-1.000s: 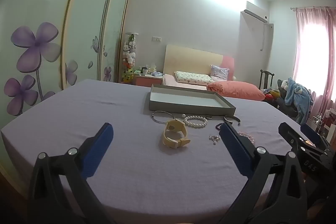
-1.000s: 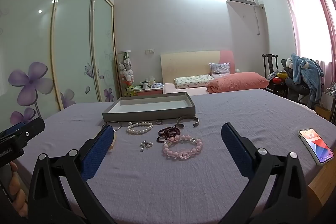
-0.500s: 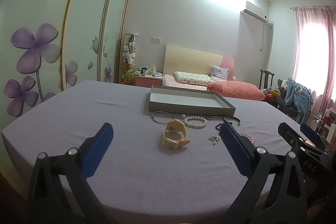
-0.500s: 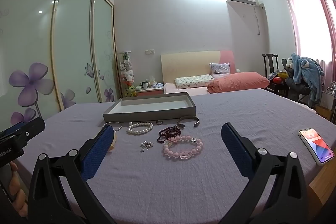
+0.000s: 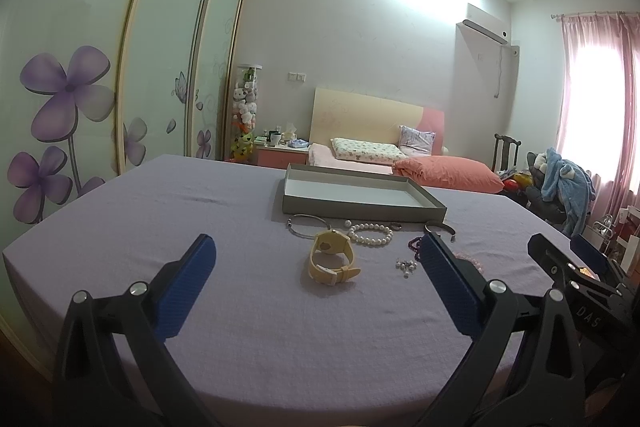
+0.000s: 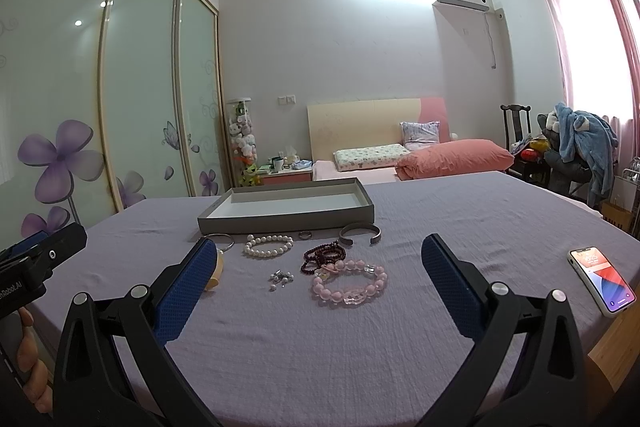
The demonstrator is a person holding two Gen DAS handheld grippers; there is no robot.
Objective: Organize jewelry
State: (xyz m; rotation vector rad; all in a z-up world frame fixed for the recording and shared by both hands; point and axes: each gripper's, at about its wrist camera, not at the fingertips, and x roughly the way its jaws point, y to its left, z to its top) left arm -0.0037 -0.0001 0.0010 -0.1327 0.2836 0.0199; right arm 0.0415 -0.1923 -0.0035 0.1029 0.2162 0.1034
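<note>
An empty grey tray (image 5: 362,205) (image 6: 286,219) stands on the purple table cloth, with jewelry spread in front of it. A cream watch (image 5: 332,257) lies ahead of my open left gripper (image 5: 316,249). Beside it are a white pearl bracelet (image 5: 370,234) (image 6: 267,245), a thin silver bangle (image 5: 306,225), small pearl earrings (image 5: 406,266) (image 6: 281,279), a silver cuff (image 6: 360,233), a ring (image 6: 305,235), dark red beads (image 6: 322,255) and a pink bead bracelet (image 6: 350,283). My right gripper (image 6: 316,249) is open, back from the pink bracelet. Nothing sits between either pair of fingers.
A phone (image 6: 603,279) with a lit screen lies near the table's right edge. A hand (image 6: 34,363) holds the left gripper's handle at the lower left. Behind the table are a bed (image 6: 420,157), a wardrobe with flower doors (image 5: 100,87) and a chair piled with clothes (image 6: 576,147).
</note>
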